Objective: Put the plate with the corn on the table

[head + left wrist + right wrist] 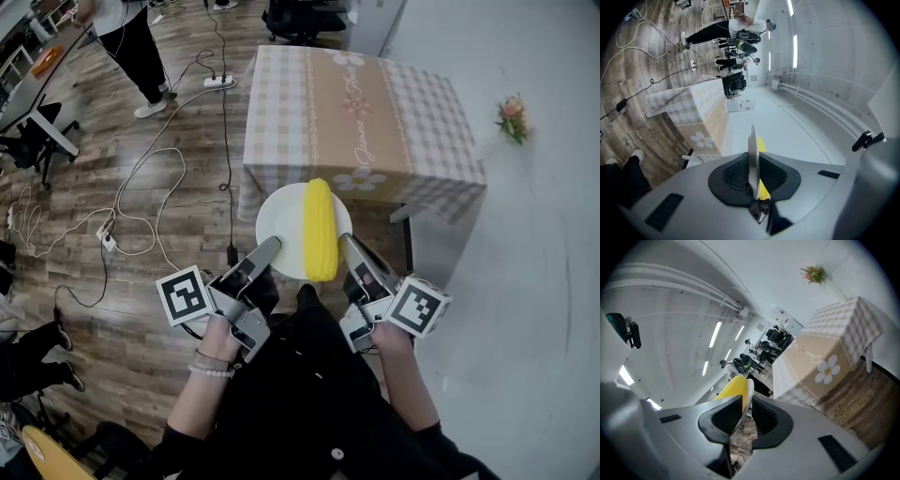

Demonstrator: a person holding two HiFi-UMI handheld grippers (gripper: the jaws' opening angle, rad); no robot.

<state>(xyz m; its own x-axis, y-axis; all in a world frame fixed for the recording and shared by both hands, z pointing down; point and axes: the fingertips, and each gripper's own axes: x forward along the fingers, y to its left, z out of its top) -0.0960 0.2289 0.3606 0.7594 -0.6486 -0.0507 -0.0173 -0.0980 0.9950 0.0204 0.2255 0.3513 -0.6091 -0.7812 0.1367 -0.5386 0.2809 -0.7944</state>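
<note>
A white plate [279, 223] carrying one yellow cob of corn [320, 230] hangs in the air just short of the table [356, 112], gripped from both sides and not yet set down. The cob lies lengthwise across the middle of the plate, its far tip pointing at the table. That looks like the reason for the two-sided grip: support at opposite rims lets the plate ride level, so the round cob has less chance to roll off.

The left gripper [272, 246] pinches the plate's near-left rim. Its own view shows the thin white edge standing between the black ribbed pads, the jaws pressed onto it, with yellow corn just behind. The right gripper [347, 242] does the same on the near-right rim, its jaws closed on the plate's edge beside the cob. Both are held low and close to the person's body.

The table stands straight ahead, draped in a checked cloth with a beige daisy-print runner [349, 103], and its top looks bare where the plate would land. By this picture the carry is nearly over. What seems to remain is a short reach forward and a level lowering onto the cloth.

Cables [141, 202] trail over the wooden floor [84, 178] to the left, where another person [131, 37] stands. A small spray of flowers [512, 117] is fixed to the white wall at the right.
</note>
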